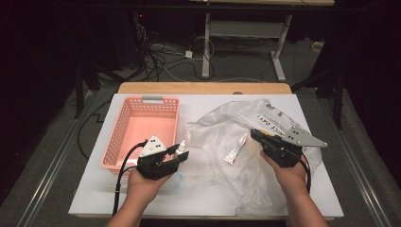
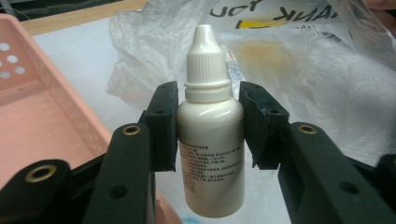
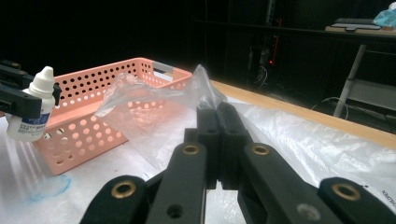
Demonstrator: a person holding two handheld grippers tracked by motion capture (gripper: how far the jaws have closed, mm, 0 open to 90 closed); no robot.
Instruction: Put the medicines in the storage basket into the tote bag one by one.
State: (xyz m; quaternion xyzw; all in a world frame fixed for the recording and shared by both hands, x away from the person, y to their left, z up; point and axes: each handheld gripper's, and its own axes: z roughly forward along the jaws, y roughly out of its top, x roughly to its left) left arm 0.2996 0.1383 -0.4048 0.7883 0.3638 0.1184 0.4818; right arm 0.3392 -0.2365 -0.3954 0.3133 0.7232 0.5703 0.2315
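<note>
— Laid across the white table (image 1: 90,189): a clear plastic bag (image 1: 222,142), mouth lifted toward the pink perforated basket (image 1: 124,142). Why raised?

— Pinched at its edge by the right gripper (image 3: 217,122), jaws pressed together on the film, apparently to hold the opening up and free what lies inside.

— And at the left gripper (image 2: 208,119)?

— Clamped on a small white dropper bottle (image 2: 210,135), upright, cap up, held just off the basket's near corner. Likely bound for the basket.

— Left inside the bag?

— A small white tube (image 1: 235,150), flat under the film.
</note>
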